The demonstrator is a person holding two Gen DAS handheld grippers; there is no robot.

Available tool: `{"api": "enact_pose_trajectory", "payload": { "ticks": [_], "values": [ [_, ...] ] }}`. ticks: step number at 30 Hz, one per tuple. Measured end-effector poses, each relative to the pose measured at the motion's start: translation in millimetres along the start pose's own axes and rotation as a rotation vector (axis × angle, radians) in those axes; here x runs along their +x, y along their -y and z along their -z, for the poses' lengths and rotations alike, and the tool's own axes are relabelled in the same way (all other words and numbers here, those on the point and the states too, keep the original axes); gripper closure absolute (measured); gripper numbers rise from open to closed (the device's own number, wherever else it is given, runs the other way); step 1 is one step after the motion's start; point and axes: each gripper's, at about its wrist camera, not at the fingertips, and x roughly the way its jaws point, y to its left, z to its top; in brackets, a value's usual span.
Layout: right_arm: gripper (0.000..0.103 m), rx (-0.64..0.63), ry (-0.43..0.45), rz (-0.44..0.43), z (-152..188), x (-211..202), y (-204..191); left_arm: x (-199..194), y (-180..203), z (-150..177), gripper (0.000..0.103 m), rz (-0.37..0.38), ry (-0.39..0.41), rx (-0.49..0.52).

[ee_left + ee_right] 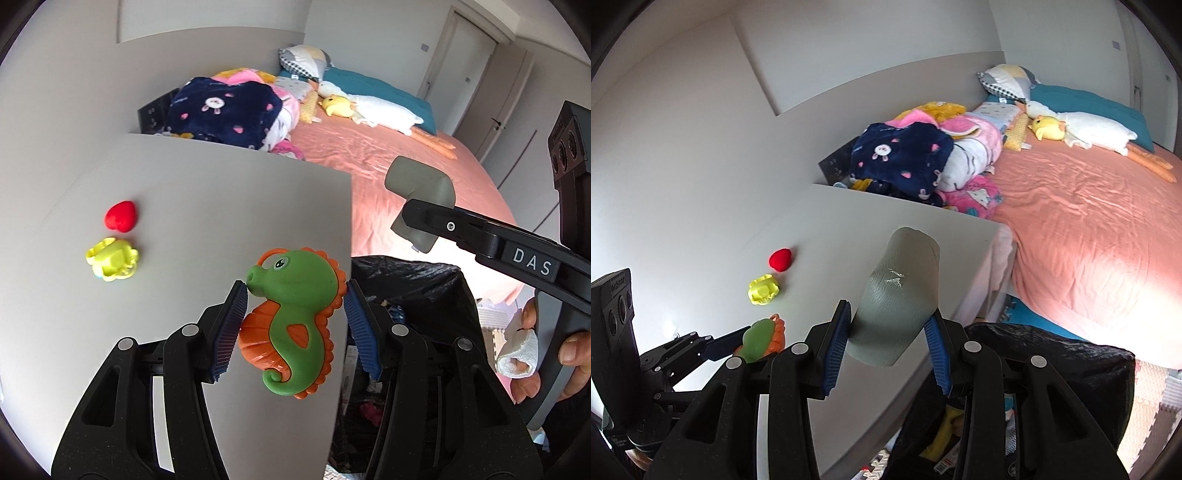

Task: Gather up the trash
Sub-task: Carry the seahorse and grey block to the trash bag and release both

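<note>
Left wrist: left gripper (295,314) clamped on seahorse (295,317), right gripper (890,332) on foam (897,295); bin (413,288) below-right, nearer right.

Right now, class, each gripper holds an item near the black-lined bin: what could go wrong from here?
1. The left gripper pinches the seahorse toy only at snout and fins; it might twist free.
2. The grey corner guard in the right gripper hangs over the table edge, beside the bin; released early, it may miss.
</note>
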Motion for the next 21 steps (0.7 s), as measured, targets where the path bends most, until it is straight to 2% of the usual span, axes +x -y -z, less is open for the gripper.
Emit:
{"api": "enact_pose_trajectory", "payload": {
  "ticks": [21],
  "values": [
    [0.061, 0.150, 0.047, 0.141, 22.7, -47.5, 90.9, 36.8, 93.8, -15.8, 0.050, 0.137, -0.067, 0.176]
  ]
}}
